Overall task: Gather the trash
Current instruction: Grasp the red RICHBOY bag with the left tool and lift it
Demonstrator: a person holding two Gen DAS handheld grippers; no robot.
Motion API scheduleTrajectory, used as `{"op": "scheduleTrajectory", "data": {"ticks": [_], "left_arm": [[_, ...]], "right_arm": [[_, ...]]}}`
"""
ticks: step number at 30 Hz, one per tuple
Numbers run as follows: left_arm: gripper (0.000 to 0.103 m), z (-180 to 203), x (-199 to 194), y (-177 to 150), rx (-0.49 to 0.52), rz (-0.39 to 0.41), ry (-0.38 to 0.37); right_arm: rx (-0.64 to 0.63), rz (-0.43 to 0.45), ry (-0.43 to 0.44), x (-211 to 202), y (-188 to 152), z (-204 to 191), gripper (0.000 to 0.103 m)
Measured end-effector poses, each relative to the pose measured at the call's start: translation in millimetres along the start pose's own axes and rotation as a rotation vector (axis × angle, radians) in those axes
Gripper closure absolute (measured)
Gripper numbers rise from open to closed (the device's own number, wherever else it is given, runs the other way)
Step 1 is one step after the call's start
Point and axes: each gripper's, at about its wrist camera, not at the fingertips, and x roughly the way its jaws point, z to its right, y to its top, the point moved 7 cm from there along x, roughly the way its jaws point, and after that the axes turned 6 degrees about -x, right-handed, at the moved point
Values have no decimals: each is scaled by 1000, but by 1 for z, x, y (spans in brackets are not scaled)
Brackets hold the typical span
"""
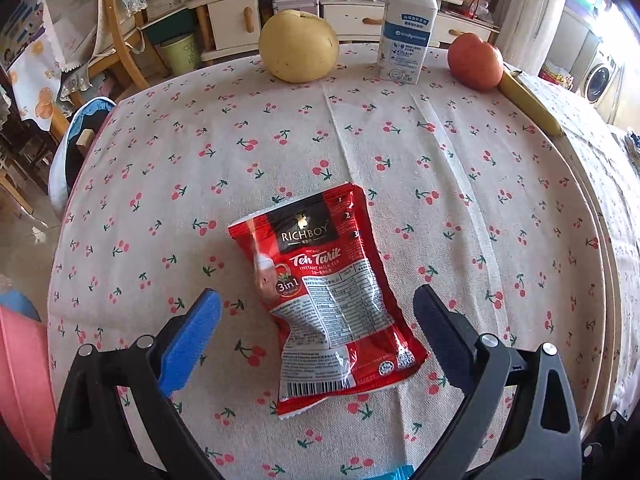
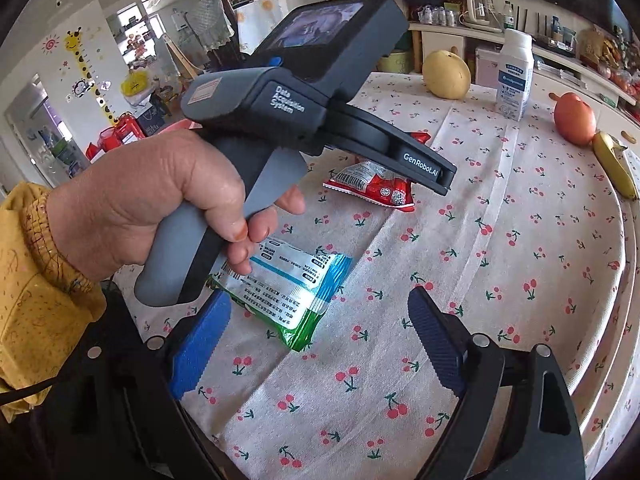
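Note:
A red instant milk tea packet [image 1: 324,300] lies crumpled on the cherry-print tablecloth [image 1: 460,184]. My left gripper [image 1: 317,290] hangs over it, open, one finger on each side and neither pad touching. In the right wrist view the same red packet [image 2: 376,184] shows under the left tool's black nose, and a person's hand [image 2: 160,200] grips that tool's grey handle. Nearer, a green and blue foil wrapper [image 2: 292,296] lies flat between the fingers of my right gripper [image 2: 320,294], which is open and empty. The hand covers the wrapper's left end.
At the table's far edge stand a yellow pear [image 1: 298,46], a white milk bottle [image 1: 408,24], a red apple [image 1: 475,62] and a banana [image 1: 528,100]. The table's rounded edge [image 1: 600,208] runs down the right. A wooden chair [image 1: 116,40] and something pink [image 1: 20,380] are on the left.

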Motion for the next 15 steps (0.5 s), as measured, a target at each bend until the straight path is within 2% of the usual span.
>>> {"op": "scheduleTrajectory", "data": {"ticks": [2,4,6,8,10,12,15], "left_arm": [[6,-3,6,0,-10,-9,4],[11,-4,9,0,-23,-9,-8],[25,-6,10,1,-42,-4,-40],[32,-6,9,2,-47,5,-42],[36,-8,8,2,-53,14,-51],[44,-13,5,2,-76,29,-66],[48,-20,3,0,-103,42,-91]], "right_arm": [[-7,-3,3,1,0,-2,13],[-16,-6,-5,3,1,-3,13],[-16,-13,-11,6,1,-2,13],[-13,-21,-16,9,1,-1,13],[-16,-24,-21,11,1,-1,13],[-19,-24,-28,13,1,0,13],[-25,-29,-35,17,2,1,13]]}}
